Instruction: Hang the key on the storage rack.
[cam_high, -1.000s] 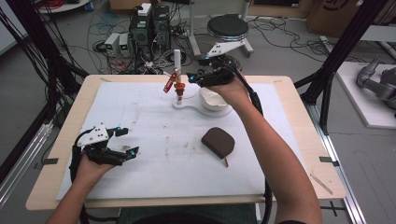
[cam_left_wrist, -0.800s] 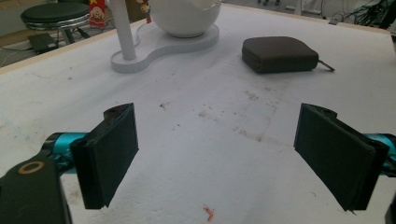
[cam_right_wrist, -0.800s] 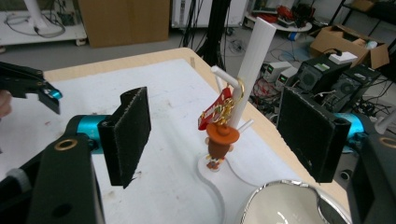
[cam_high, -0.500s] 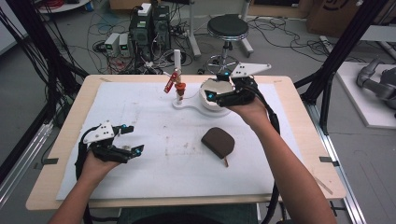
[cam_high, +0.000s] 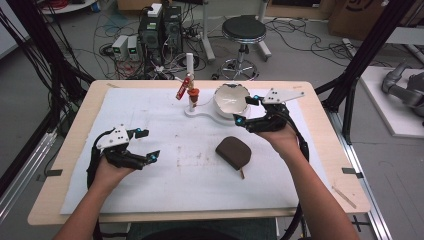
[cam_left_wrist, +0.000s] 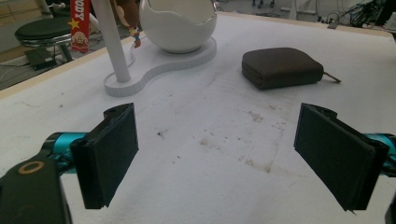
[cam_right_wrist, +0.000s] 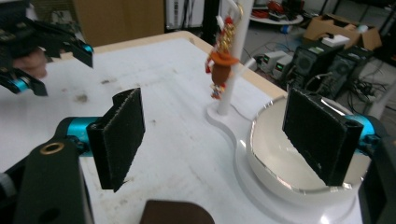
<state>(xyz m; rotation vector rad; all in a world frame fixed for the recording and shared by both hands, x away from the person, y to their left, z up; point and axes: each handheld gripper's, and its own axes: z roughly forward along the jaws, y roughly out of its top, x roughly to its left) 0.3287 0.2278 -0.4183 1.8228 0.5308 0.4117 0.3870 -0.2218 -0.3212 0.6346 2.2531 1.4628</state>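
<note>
A white stand (cam_high: 206, 111) at the table's back middle carries a white bowl (cam_high: 231, 99) and a thin post (cam_high: 190, 65). On the post hang a small figure (cam_high: 192, 95) and a red tag (cam_high: 183, 88). A brown pouch (cam_high: 233, 151) lies flat in front of the stand. My right gripper (cam_high: 246, 109) hovers at the bowl's near right side; its jaws have just been opening and hold nothing (cam_right_wrist: 219, 137). My left gripper (cam_high: 148, 145) is open at the near left, empty (cam_left_wrist: 224, 156), facing the pouch (cam_left_wrist: 281, 66) and the stand (cam_left_wrist: 159, 65).
White paper (cam_high: 165, 175) covers the wooden table (cam_high: 330, 165). Black frame posts (cam_high: 357, 65) stand at both sides. A stool (cam_high: 243, 30) and computer boxes (cam_high: 160, 30) sit on the floor behind the table.
My right gripper has drawn back from the post and figure, moving right, toward me and lower, to the bowl's near side. My left gripper has shifted slightly.
</note>
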